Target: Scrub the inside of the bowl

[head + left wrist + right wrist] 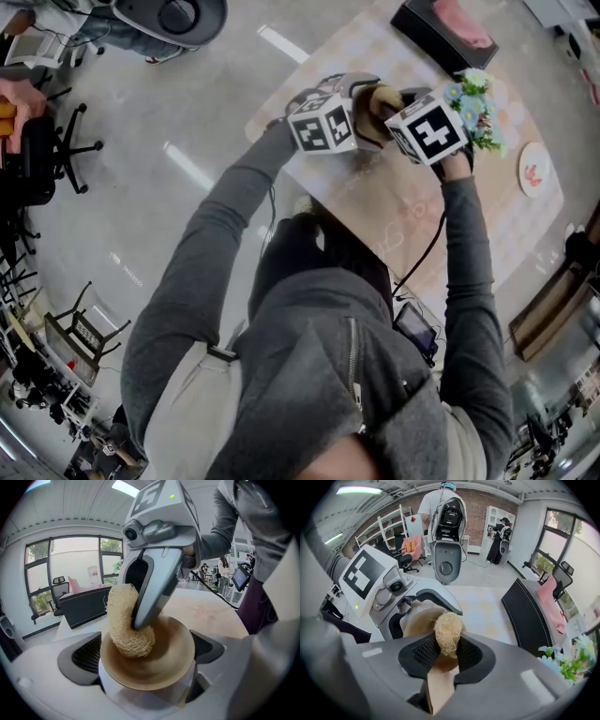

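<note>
My left gripper (pixel 146 653) is shut on a tan bowl (pixel 159 665), which it holds by the rim, tipped so that the inside faces the camera. A pale loofah scrubber (pixel 124 625) rests against the bowl's inner wall. My right gripper (pixel 446 654) is shut on that loofah (pixel 448 637), with the bowl (pixel 417 623) just beyond it. In the head view both grippers meet above the near corner of the table (pixel 412 206), the left gripper (pixel 361 111) and right gripper (pixel 398 117) on either side of the bowl (pixel 378 103).
A black box with a pink item (pixel 445 33) lies at the table's far end. Artificial flowers (pixel 478 103) stand right beside the right gripper, and a white plate (pixel 534 169) lies further right. Office chairs (pixel 47 150) stand to the left. A person (pixel 445 508) stands in the background.
</note>
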`<state>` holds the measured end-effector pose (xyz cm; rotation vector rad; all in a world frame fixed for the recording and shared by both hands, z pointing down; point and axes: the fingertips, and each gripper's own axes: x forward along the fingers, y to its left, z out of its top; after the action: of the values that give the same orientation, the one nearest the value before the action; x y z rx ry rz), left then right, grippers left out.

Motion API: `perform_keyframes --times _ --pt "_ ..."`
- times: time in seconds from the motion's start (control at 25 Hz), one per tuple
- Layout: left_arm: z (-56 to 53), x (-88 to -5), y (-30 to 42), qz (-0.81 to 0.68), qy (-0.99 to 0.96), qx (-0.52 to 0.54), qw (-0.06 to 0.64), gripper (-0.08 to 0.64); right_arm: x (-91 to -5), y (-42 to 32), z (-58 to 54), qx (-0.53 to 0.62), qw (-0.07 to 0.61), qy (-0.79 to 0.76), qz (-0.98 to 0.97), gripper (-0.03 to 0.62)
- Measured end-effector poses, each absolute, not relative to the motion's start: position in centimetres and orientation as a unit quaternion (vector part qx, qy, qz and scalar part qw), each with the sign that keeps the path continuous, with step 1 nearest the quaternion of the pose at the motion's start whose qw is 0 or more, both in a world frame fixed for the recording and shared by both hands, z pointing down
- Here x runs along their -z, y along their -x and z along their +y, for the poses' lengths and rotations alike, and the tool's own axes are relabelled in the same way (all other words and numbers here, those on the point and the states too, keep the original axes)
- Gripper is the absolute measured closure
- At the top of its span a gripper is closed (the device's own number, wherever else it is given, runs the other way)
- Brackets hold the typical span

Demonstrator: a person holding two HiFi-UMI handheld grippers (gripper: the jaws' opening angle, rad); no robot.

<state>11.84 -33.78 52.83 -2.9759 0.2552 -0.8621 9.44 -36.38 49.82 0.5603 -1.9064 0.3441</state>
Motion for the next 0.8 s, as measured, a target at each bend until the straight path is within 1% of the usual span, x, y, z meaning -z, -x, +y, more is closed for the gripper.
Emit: perform_keyframes --times 0.8 --pt "-33.7 -52.8 -11.8 0.084 0.957 0.277 0.016 -0.029 -50.2 -10.5 -34.2 -0.132 0.561 -0.229 -0.785 0.505"
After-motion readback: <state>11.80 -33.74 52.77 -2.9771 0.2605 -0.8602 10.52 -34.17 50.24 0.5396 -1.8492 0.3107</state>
